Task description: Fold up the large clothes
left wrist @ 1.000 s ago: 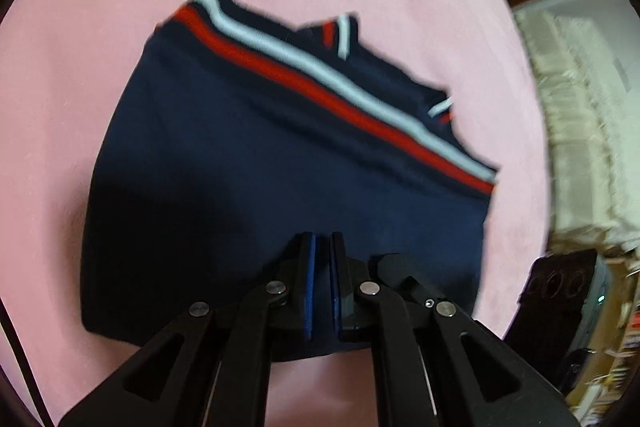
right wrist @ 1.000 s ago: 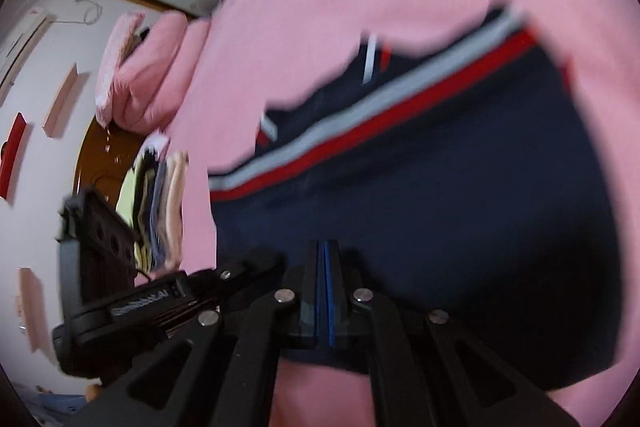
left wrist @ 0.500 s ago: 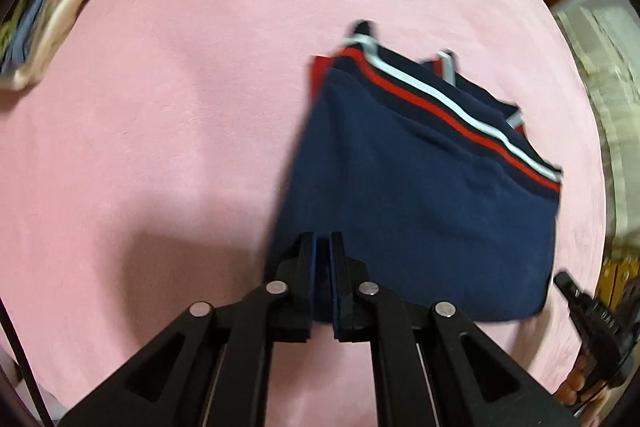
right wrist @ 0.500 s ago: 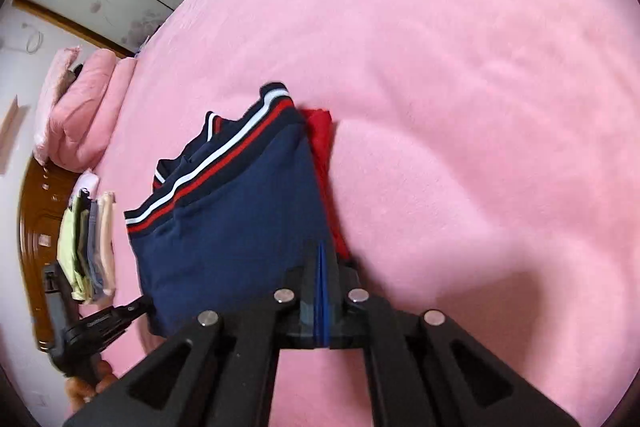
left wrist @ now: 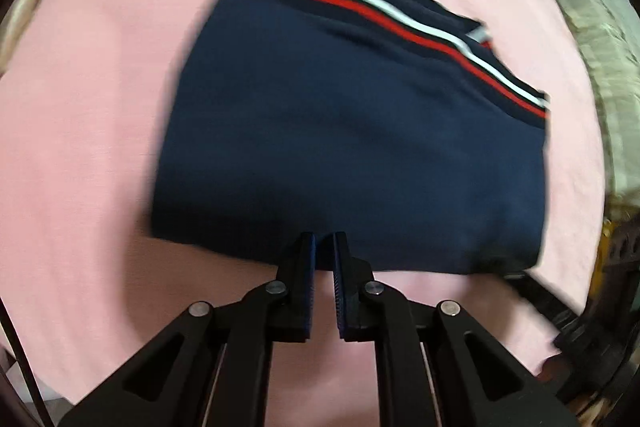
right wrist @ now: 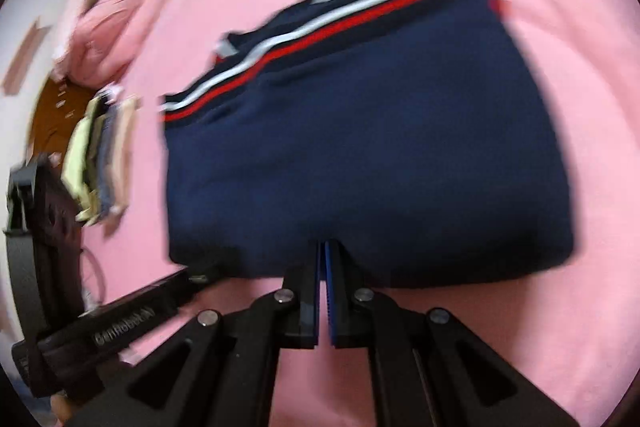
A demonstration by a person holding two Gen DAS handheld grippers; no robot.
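Left gripper point(left wrist: 323, 241) sits bottom centre of the left wrist view, jaws a narrow gap apart with nothing visibly pinched; fingertips sit at the near hem of the folded navy garment point(left wrist: 352, 131), contact unclear. Pink showing through the gap below the hem.

Right gripper point(right wrist: 322, 247) sits bottom centre of the right wrist view, jaws nearly together, a thin slit left. Tips overlap the garment's point(right wrist: 360, 147) near edge; with the motion blur it is not possible to say whether fabric is caught between them.

The left gripper's body point(right wrist: 120, 323) also shows in the lower left of the right wrist view, black, reaching toward the garment's near-left corner.

The garment lies flat on the pink bedspread point(left wrist: 80, 147), folded into a rough rectangle filling mid-frame in both views. Red and white stripes point(left wrist: 380, 7) run along its far edge, upper part of frame. A small red patch point(right wrist: 502, 5) pokes out at the upper right edge in the right wrist view.

A stack of folded clothes point(right wrist: 102, 163), pale yellow, blue and beige, sits mid-left in the right wrist view, beside the garment but apart from it. Pink pillows point(right wrist: 104, 23) sit upper left, further back. White textured fabric point(left wrist: 600, 39) lies along the right edge of the left wrist view.
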